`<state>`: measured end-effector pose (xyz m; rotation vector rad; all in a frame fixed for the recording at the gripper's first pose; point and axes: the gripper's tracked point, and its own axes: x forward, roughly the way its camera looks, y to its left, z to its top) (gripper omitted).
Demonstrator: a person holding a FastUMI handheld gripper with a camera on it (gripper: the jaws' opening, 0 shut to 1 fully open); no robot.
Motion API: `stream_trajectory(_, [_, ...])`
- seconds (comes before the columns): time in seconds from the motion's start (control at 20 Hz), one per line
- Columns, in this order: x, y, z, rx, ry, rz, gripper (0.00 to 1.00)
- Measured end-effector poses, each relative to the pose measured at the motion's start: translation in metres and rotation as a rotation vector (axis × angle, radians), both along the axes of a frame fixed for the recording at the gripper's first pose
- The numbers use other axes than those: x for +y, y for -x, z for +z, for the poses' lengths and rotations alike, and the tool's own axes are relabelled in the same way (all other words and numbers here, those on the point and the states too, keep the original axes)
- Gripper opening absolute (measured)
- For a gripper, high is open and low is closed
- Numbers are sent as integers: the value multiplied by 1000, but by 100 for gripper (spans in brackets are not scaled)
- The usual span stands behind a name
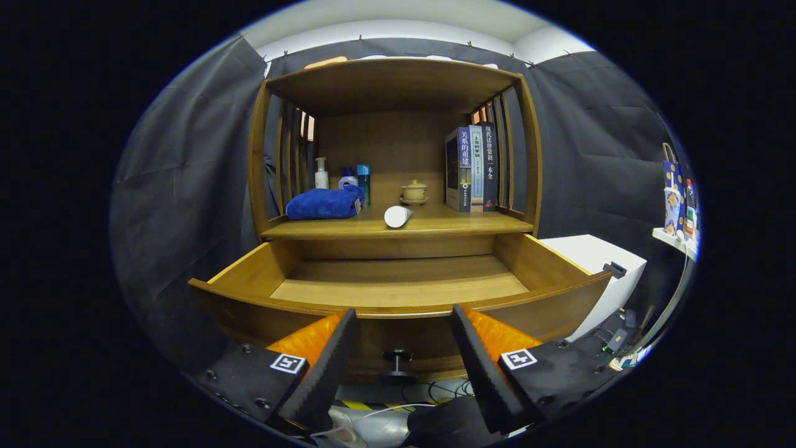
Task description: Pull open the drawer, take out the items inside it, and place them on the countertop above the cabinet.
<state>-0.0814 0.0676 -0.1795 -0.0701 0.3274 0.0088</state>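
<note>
The wooden drawer (pixel 398 292) stands pulled out toward me, and its visible floor is bare. Its dark knob (pixel 397 356) sits on the front panel, between my fingertips and a little beyond them. My gripper (pixel 404 323) is open in front of the drawer's front edge, with nothing held. On the countertop (pixel 435 225) above the drawer lie a folded blue towel (pixel 325 203) on the left and a white tube (pixel 397 216) on its side near the middle.
At the back of the countertop stand small bottles (pixel 321 173), a lidded ceramic cup (pixel 413 191) and upright books (pixel 471 169). A shelf top (pixel 392 84) roofs the niche. A white box (pixel 597 261) stands right of the drawer. Cables lie on the floor below.
</note>
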Motion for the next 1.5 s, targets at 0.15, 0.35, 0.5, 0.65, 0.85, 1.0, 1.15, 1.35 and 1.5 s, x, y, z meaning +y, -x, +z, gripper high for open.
stream_trajectory(0.15, [2, -3, -3, -4, 16, 11, 98])
stream_trajectory(0.35, [0, -15, -5, 2, -21, 13, 98])
stream_trajectory(0.5, [1, -29, -5, -3, -16, 15, 98])
stream_trajectory(0.65, [3, -48, -7, 3, -26, 12, 98])
stream_trajectory(0.85, [1, -67, -25, 51, -28, -19, 99])
stream_trajectory(1.0, [4, -62, -94, 255, -148, -33, 95])
stream_trajectory(1.15, [2, -82, -94, 197, -56, -3, 92])
stream_trajectory(1.35, [7, -96, -97, 226, -94, -6, 90])
stream_trajectory(1.5, [6, -119, -101, 227, -85, -8, 90])
